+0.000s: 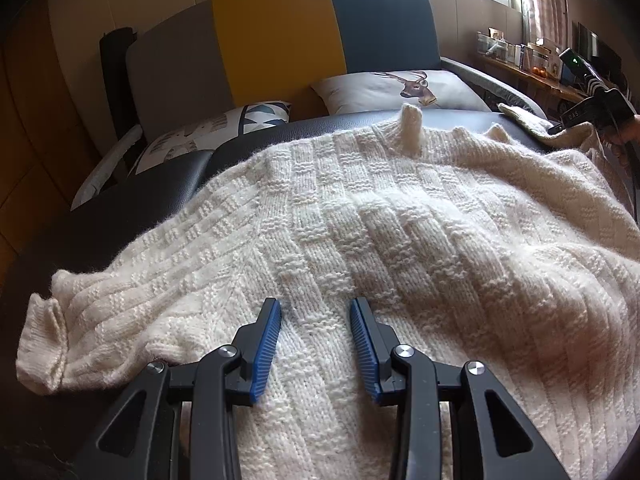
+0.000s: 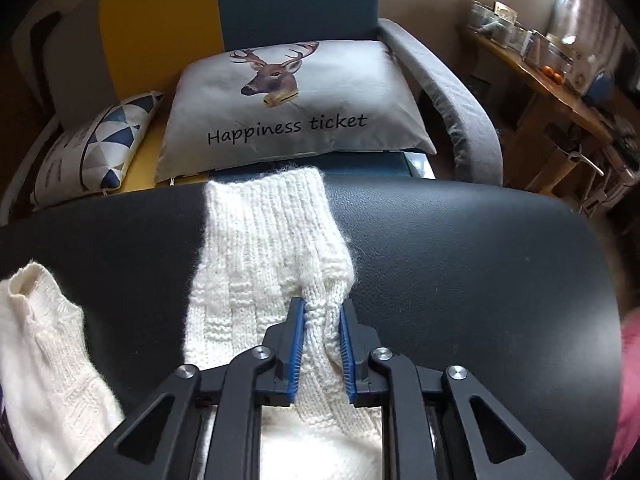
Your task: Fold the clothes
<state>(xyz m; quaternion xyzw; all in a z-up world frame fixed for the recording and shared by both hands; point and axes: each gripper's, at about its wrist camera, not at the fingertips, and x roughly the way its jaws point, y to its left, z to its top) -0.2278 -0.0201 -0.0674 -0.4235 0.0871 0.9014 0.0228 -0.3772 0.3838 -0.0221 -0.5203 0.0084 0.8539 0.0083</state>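
Note:
A cream knitted sweater (image 1: pixel 380 232) lies spread over a black leather surface (image 1: pixel 132 208). Its left sleeve cuff (image 1: pixel 44 344) rests near the left edge. My left gripper (image 1: pixel 316 312) is open, hovering just over the sweater body with nothing between its blue pads. In the right wrist view my right gripper (image 2: pixel 323 312) is shut on a bunched fold of the sweater's right sleeve (image 2: pixel 268 240), whose ribbed cuff points toward the far edge of the black surface (image 2: pixel 480 264). The right gripper's body (image 1: pixel 592 108) and a hand also show at the far right of the left wrist view.
Behind the surface stands a sofa with a grey, yellow and blue backrest (image 1: pixel 276 40), a deer-print pillow (image 2: pixel 296 100) and a triangle-pattern cushion (image 2: pixel 100 148). A grey armrest (image 2: pixel 452 96) curves on the right. A wooden shelf with clutter (image 2: pixel 552 64) lines the right wall.

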